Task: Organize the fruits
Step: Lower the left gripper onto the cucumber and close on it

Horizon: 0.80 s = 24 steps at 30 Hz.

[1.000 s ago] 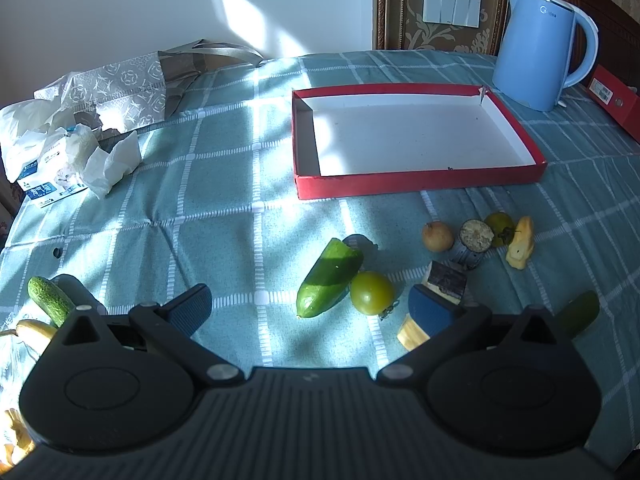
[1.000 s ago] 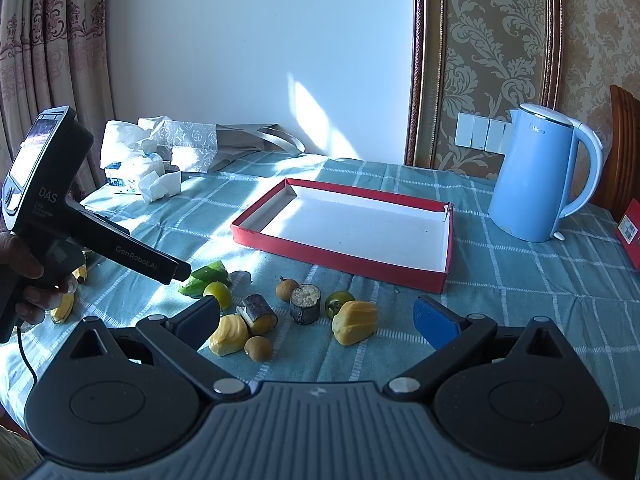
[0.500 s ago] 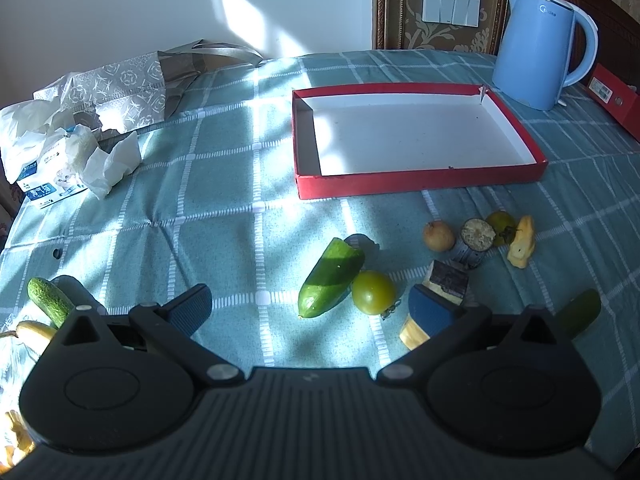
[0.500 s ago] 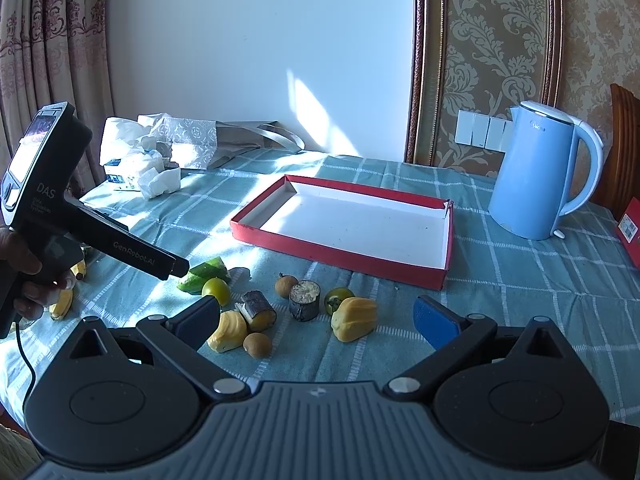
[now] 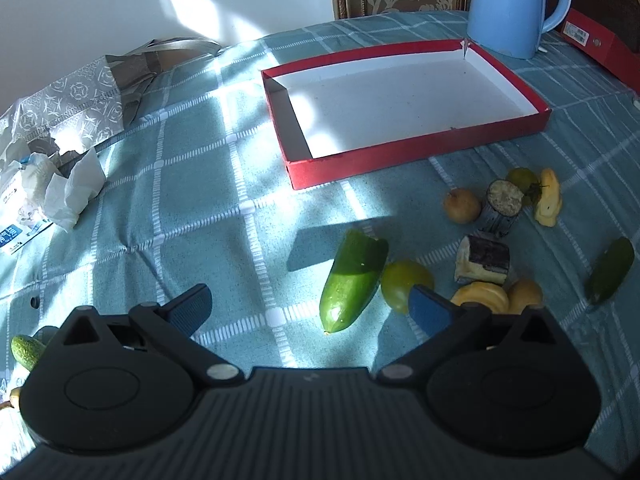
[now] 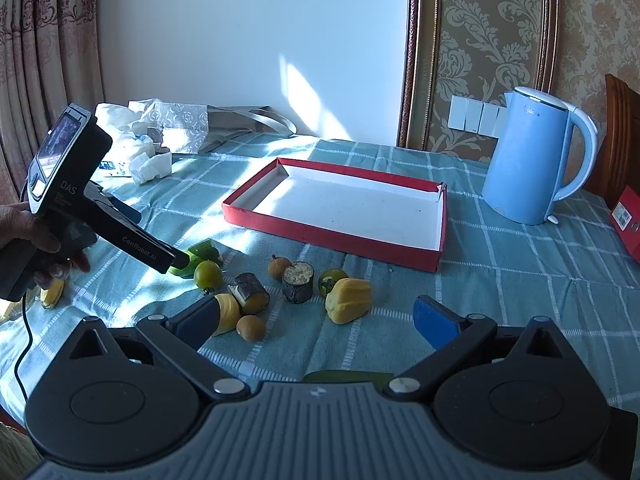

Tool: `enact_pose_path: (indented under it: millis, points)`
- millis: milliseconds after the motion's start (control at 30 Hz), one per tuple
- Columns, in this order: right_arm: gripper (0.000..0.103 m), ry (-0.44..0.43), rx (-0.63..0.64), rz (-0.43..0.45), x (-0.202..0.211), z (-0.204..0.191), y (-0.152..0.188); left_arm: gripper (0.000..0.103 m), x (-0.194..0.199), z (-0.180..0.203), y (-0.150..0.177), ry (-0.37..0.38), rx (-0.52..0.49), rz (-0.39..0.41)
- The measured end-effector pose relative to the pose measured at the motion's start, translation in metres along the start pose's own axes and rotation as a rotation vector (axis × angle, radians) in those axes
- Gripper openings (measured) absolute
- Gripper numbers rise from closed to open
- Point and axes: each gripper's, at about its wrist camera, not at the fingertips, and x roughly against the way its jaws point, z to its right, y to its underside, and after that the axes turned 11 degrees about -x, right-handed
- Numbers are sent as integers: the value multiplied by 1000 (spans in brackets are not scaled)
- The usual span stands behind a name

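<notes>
While nothing sits in the red box (image 5: pixel 416 148) yet, this looks like the approach step: the left gripper (image 5: pixel 310 306) hovers low over the checked tablecloth (image 5: pixel 180 200) with its jaws spread wide and nothing between them, aimed at the cut green cucumber piece (image 5: pixel 352 280), which lies just ahead, touching or nearly touching a green tomato (image 5: pixel 406 286). The right gripper (image 6: pixel 316 318) is likewise spread and empty, hanging back over the main cluster: yellow pieces (image 6: pixel 348 300), two dark-skinned cut chunks (image 6: pixel 298 282), small brown round fruits (image 6: pixel 251 327), another green tomato (image 6: pixel 330 280). All of it lies on the cloth in front of the box, none inside. My read: next move is left jaws down across the cucumber's width, then close, lift, carry to the box (the tomato crowds the right finger (image 5: pixel 430 310), so it may get nudged or rolled). A whole cucumber (image 5: pixel 26 350) at the left edge and another green piece (image 5: pixel 610 270) far right lie apart. Blue kettle (image 6: pixel 536 160) stands behind the box, clear of the path.
</notes>
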Motion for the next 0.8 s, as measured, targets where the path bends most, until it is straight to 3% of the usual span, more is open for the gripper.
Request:
enact_pose_path:
  millis: [333, 467, 600, 700, 767, 800]
  points:
    - [103, 43, -20, -10, -7, -6, 1, 102, -33, -1, -5, 117, -260, -25]
    - [103, 54, -26, -15, -10, -9, 2, 99, -45, -2, -11, 123, -292, -38]
    - [103, 60, -13, -12, -13, -13, 2, 88, -53, -3, -16, 150, -307, -57]
    - [103, 80, 2, -16, -19, -14, 6, 89, -58, -5, -21, 170, -305, -63]
    - [103, 85, 1, -21, -22, -13, 7, 82, -59, -5, -25, 193, -302, -70]
    - [103, 85, 2, -24, -23, -12, 7, 72, -58, -5, -26, 209, -297, -71]
